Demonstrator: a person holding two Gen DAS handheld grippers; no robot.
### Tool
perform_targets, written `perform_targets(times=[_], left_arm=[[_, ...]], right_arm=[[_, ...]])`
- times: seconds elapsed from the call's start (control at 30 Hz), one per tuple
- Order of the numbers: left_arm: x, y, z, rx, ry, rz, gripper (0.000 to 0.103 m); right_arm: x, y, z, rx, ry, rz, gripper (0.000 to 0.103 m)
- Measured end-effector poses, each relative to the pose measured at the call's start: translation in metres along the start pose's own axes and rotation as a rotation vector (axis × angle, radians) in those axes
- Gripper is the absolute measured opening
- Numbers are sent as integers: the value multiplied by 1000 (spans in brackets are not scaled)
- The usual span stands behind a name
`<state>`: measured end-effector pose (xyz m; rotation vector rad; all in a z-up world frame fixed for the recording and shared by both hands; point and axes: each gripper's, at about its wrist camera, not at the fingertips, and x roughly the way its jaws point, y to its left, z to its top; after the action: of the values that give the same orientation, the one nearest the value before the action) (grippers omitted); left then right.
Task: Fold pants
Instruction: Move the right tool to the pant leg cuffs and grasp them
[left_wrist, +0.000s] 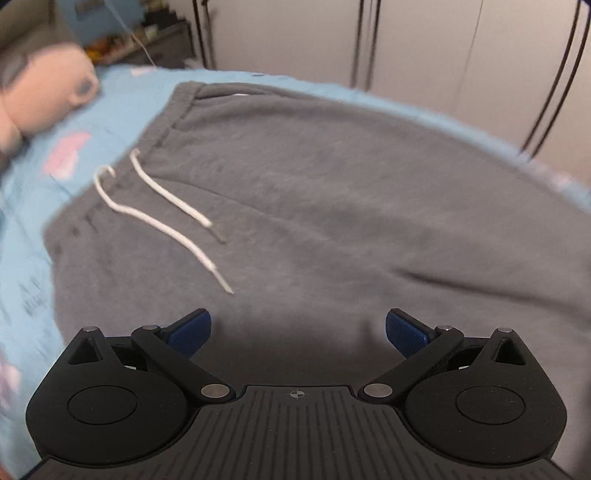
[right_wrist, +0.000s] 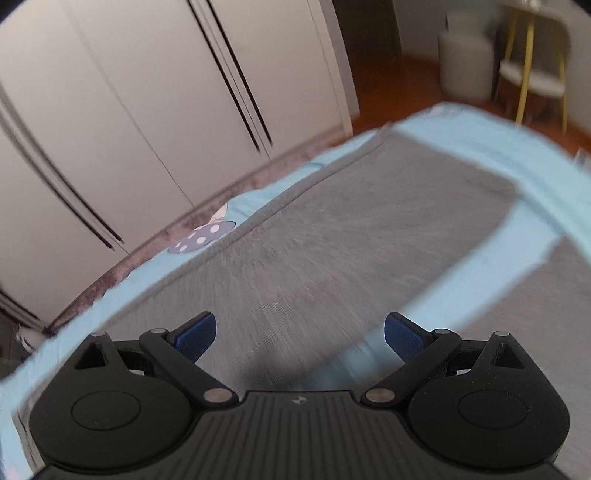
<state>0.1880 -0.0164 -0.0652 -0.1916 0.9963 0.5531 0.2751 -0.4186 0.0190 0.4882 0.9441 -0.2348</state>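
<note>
Grey fleece pants (left_wrist: 314, 192) lie flat on a light blue bedsheet (left_wrist: 122, 99). Their waistband is at the upper left in the left wrist view, with two white drawstrings (left_wrist: 162, 218) trailing over the cloth. My left gripper (left_wrist: 298, 334) hovers open above the pants' hip area, blue pads wide apart, nothing between them. The right wrist view shows the two pant legs (right_wrist: 332, 236) running away toward the bed's foot, a strip of sheet between them. My right gripper (right_wrist: 300, 336) is open above the inner edge of one leg, empty.
A pink plush toy (left_wrist: 40, 92) lies on the bed at the upper left. White wardrobe doors (right_wrist: 147, 92) stand along the far side of the bed. A chair with yellow legs (right_wrist: 532, 70) and a white bin (right_wrist: 465, 62) sit on the wooden floor beyond the bed's foot.
</note>
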Motion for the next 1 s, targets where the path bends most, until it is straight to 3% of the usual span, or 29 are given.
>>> perform_targets(times=[0.1, 0.23, 0.33, 0.37, 0.43, 0.47, 0.5, 0.57, 0.63, 0.67, 0.87, 1.0], left_arm=[[19, -10, -8, 65, -41, 119, 103], [37, -20, -12, 66, -71, 135, 103], [37, -32, -15, 95, -137, 176, 103], [36, -37, -18, 114, -166, 193, 103], [35, -46, -23, 160, -198, 223, 103], [36, -49, -25, 173, -212, 234, 103], [37, -50, -25, 177, -219, 237, 103], [36, -49, -25, 169, -220, 235, 103], [37, -47, -25, 159, -215, 225, 103], [36, -46, -26, 157, -211, 222, 103], [29, -36, -26, 128, -177, 196, 103], [14, -24, -25, 74, -216, 164, 103]], right_arm=[[56, 28, 40, -36, -2, -63, 96], [117, 41, 80, 32, 2, -85, 92], [152, 45, 100, 51, 11, -177, 88], [163, 44, 104, 50, 33, -205, 85], [180, 36, 107, 77, 66, -273, 65], [185, 32, 105, 104, 75, -295, 62], [187, 27, 101, 122, 56, -295, 58], [185, 23, 96, 92, 2, -302, 38], [176, 18, 92, 67, -20, -251, 9], [168, 11, 91, 95, -21, -204, 5], [81, -51, 68, 231, -106, 94, 4], [-15, -97, -9, 251, -236, 245, 4]])
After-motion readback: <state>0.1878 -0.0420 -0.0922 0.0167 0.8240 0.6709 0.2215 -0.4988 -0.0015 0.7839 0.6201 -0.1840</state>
